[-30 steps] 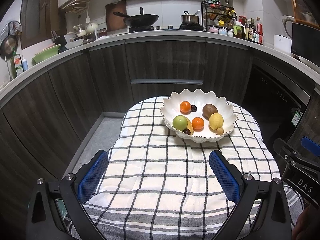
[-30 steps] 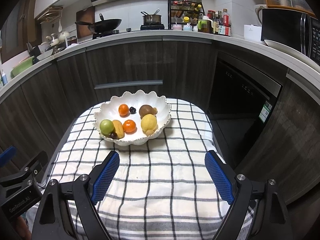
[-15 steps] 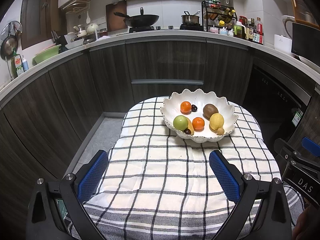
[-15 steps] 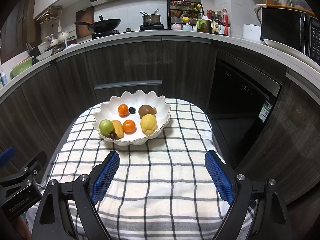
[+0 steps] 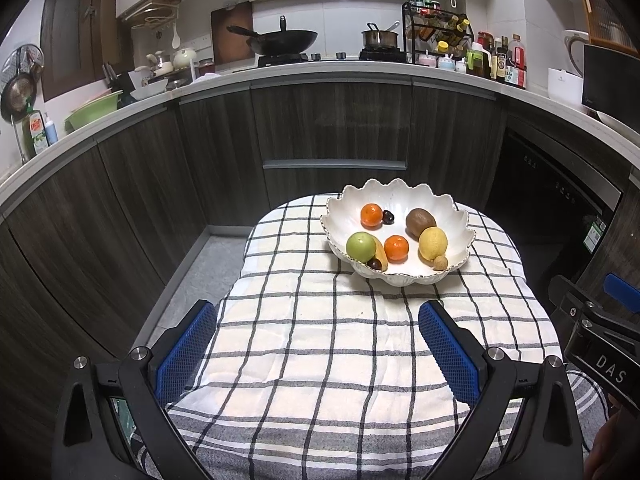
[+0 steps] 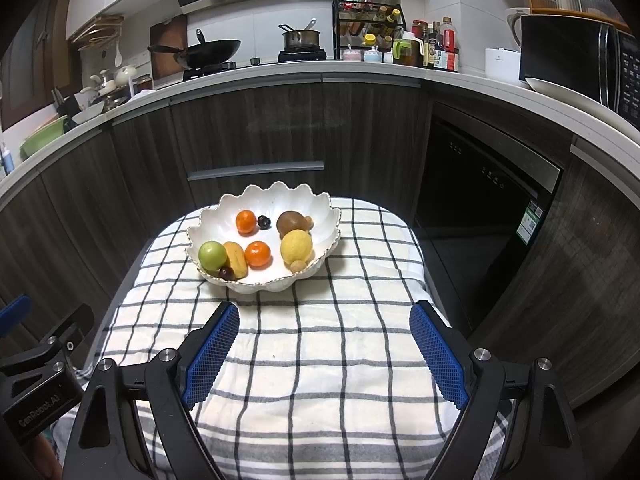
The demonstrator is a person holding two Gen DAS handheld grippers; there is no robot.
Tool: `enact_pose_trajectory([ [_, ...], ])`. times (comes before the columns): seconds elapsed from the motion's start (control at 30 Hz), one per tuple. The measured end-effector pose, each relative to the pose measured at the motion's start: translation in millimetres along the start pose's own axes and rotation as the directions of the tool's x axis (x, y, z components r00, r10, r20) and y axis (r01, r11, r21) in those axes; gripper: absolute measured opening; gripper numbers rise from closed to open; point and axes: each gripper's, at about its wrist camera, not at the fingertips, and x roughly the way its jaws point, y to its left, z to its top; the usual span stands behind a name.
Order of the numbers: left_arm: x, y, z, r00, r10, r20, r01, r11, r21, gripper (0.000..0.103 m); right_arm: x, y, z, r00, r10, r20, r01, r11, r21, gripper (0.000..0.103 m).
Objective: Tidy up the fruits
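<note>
A white scalloped bowl sits at the far end of a small table under a checked cloth. In it lie a green apple, two oranges, a lemon, a kiwi, a banana, dark cherries and small brown fruits. My left gripper hovers open over the near cloth, well short of the bowl. My right gripper is likewise open and empty, closer to the bowl's front rim.
Dark wood cabinets curve around behind the table. The counter holds a wok, a pot, a spice rack and bottles. A dishwasher stands to the right. The other gripper's body shows at each view's edge.
</note>
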Motion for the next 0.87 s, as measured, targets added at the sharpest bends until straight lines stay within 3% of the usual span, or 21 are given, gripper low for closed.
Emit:
enact_pose_trajectory([
  [0.87, -1.2, -7.0, 1.7, 1.0, -0.008, -0.005, 0.008, 1.0, 0.006, 0.103, 0.3, -0.6, 0.8, 1.0, -0.002, -0.003, 0.002, 1.0, 0.003, 0.088],
])
